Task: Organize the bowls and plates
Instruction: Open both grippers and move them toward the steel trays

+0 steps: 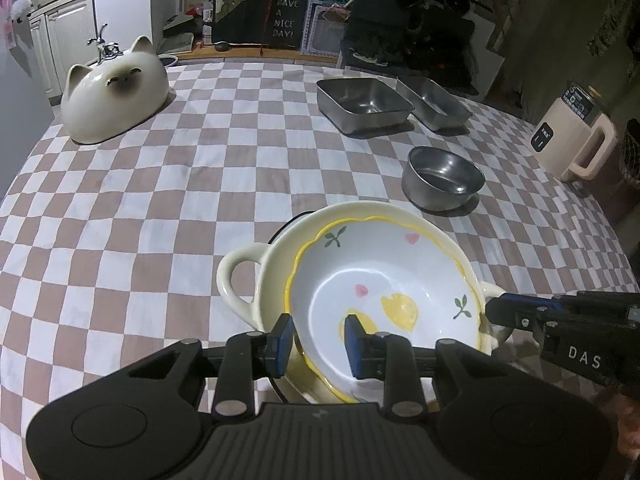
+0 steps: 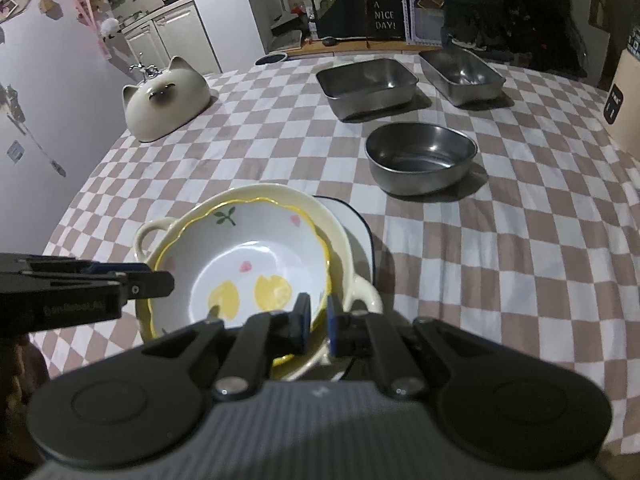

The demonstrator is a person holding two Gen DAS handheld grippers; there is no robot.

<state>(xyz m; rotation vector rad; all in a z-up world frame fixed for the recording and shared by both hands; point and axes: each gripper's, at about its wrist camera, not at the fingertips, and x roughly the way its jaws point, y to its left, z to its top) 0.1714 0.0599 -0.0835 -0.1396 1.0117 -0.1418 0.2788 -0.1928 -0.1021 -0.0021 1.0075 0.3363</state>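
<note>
At lower centre, the white lemon-painted scalloped bowl [image 1: 384, 300] sits nested in the cream two-handled ceramic bowl [image 1: 244, 280]. The left gripper [image 1: 316, 342] straddles its near rim, jaws narrowly parted. Only the right wrist view shows the right gripper [image 2: 318, 322] pinching both rims, plus the blue-rimmed white plate [image 2: 356, 224] beneath.

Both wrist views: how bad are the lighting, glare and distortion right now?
Left wrist: dim room, fisheye bows the checked tablecloth, dark vignette in the corners, and a bright highlight inside the flowered bowl. Right wrist: same bowing, the steel bowl casts a soft shadow to its right, the background poster is legible but soft, and the hand-held gripper body is blurred up close.
</note>
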